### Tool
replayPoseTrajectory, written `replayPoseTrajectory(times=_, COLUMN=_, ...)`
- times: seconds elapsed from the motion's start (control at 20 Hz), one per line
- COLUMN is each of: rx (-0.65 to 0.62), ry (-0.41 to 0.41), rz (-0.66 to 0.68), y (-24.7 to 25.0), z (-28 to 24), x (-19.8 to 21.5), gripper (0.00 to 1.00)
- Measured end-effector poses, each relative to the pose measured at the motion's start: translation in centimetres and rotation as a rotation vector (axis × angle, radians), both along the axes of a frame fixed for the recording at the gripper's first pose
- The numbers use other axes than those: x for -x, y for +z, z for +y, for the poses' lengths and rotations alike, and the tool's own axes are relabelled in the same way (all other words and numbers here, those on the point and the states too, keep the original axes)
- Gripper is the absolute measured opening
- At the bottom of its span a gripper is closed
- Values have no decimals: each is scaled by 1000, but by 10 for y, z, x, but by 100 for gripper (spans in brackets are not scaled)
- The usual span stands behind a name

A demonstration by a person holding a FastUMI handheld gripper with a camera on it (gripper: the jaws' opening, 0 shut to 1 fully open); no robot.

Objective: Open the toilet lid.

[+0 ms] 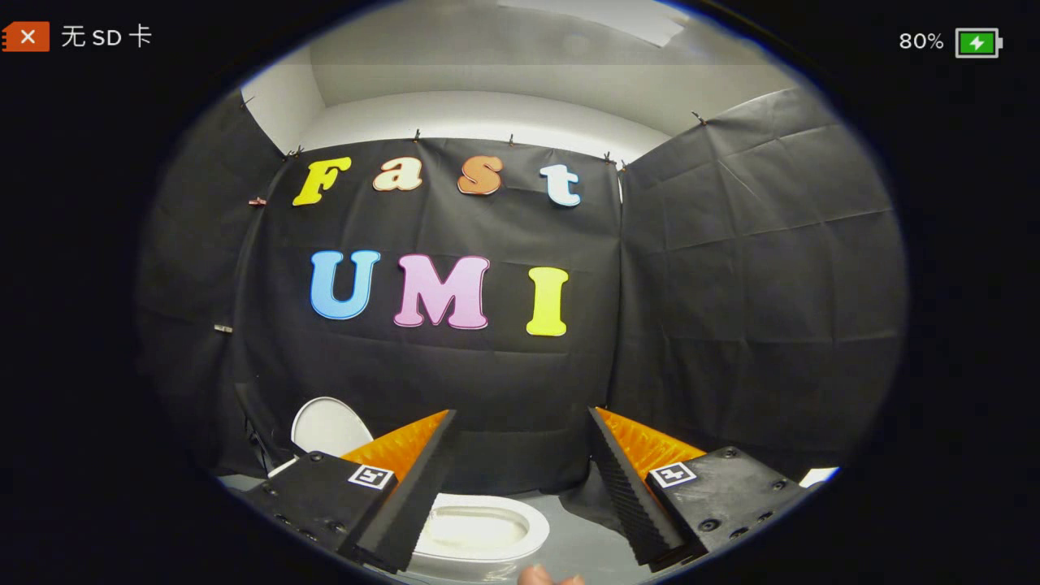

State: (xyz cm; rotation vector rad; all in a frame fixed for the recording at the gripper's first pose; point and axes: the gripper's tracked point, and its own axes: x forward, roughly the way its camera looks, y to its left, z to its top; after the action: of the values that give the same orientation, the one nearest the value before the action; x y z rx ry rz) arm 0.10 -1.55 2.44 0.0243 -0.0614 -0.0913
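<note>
- Since the two fingers stand wide apart with only air between them, the claw [520, 487] is spread and grips nothing.
- Just below the toilet bowl's near rim, a fingertip [546, 575] of a person shows, too little of it to say what it is doing.
- The white, glossy, oval ceramic toilet bowl [481, 532] lies low between the fingers, partly behind the left one, with its hollow exposed and standing on a grey floor [581, 540].
- Behind and to the left of the bowl, a white rounded plastic lid [329, 426] appears to stand upright, so I judge that the lid is already raised; its hinge is hidden behind the left finger.
- The lid looks thin, stiff and light, with a smooth, slippery face; it should swing on its hinge with little force, and its free front edge is the natural place to take hold, pinched lightly or nudged from beneath.
- The claw is held level above the bowl, aimed forward at the far wall instead of down at the toilet, which reads as a pose lifted clear of it.
- Beyond the bowl hangs the black cloth wall [756, 268] of the booth.
</note>
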Motion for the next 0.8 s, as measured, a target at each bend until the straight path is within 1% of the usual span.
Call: replayPoseTrajectory(times=0.8, rx=-1, ry=11, rz=15, y=-6, z=3, x=-1, gripper=98)
